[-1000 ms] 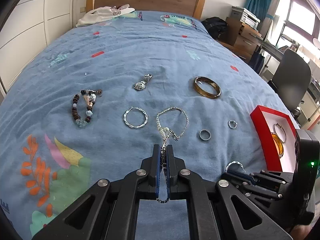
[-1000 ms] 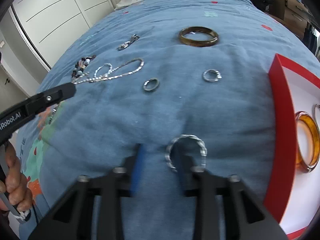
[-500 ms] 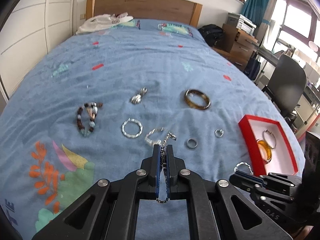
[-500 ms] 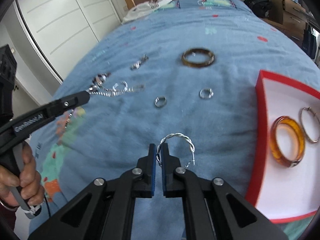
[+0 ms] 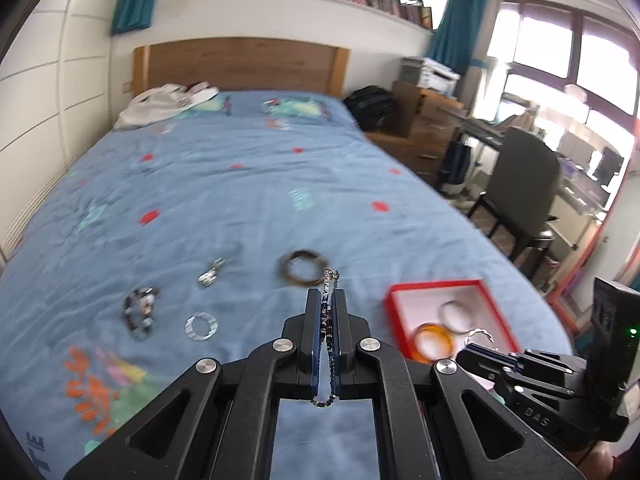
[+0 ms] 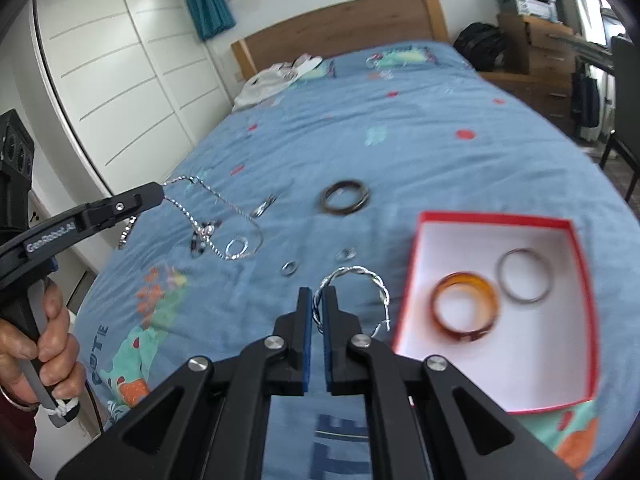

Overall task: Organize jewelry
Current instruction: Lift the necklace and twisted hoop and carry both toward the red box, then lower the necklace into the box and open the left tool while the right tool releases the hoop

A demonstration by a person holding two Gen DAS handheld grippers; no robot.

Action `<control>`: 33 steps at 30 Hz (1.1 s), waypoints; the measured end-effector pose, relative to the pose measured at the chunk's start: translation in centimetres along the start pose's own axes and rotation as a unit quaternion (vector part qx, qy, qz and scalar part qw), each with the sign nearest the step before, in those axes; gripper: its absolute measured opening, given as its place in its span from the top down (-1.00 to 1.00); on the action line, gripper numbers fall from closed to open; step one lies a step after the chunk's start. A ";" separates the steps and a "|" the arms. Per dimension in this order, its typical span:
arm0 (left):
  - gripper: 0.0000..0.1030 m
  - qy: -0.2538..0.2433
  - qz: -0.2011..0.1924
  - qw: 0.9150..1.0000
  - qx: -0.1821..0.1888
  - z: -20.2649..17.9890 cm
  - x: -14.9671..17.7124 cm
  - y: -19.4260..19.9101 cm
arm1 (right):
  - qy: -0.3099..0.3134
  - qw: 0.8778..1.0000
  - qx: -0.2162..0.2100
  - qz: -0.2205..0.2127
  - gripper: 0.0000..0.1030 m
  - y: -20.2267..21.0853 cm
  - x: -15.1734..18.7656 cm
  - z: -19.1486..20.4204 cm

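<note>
Both grippers are clamped tight on jewellery above the wide blue patterned bedspread [image 6: 400, 160]. Left black two-finger gripper [image 5: 327, 300] has its jaws pressed together on a silver beaded chain necklace [image 6: 224, 216], which droops in a long loop from the fingertips; in the left wrist view a short end dangles behind the pads. Right black two-finger gripper [image 6: 316, 300] pinches the rim of a twisted silver hoop bracelet [image 6: 360, 280], the hoop standing out toward one o'clock of its fingertips.

At three o'clock of the right gripper lies a shallow red cardboard box with white lining [image 6: 560, 360], holding an amber translucent bangle [image 6: 464, 306] and, touching it at two o'clock, a thin grey metal bangle [image 6: 524, 276].

On the cover, at twelve o'clock of the right gripper, rests a dark brown bangle [image 6: 344, 196]; two small silver rings [image 6: 290, 268] sit nearer. A person's hand [image 6: 44, 340] grips the left handle at nine o'clock.
</note>
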State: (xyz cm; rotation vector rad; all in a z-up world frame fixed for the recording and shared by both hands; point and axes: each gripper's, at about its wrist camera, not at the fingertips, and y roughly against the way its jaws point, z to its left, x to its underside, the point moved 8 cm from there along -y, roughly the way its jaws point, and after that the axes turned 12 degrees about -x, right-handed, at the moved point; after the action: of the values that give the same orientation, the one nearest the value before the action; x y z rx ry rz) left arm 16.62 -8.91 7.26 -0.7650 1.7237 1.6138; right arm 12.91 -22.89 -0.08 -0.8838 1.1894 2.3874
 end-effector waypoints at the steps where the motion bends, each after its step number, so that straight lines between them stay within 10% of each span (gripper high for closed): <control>1: 0.91 -0.004 -0.004 1.000 0.008 -1.1 -0.5 0.5 | 0.000 1.000 0.002 -0.005 0.91 0.9 -0.4 -0.4; 15: 0.91 -0.043 0.022 0.995 0.085 -14.8 -0.2 -1.5 | -0.019 0.999 0.032 -0.019 0.91 9.1 -1.5 -8.5; 33: 0.91 -0.083 0.179 0.977 0.082 -18.6 12.9 -10.8 | -0.094 0.993 0.027 0.061 0.90 2.5 5.9 -16.6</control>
State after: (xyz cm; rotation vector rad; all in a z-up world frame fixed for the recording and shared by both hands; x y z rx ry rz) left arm 15.81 -28.01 -8.88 -0.2401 1.9196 1.6829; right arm 13.47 -37.60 -10.11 -0.5706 1.2598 2.4577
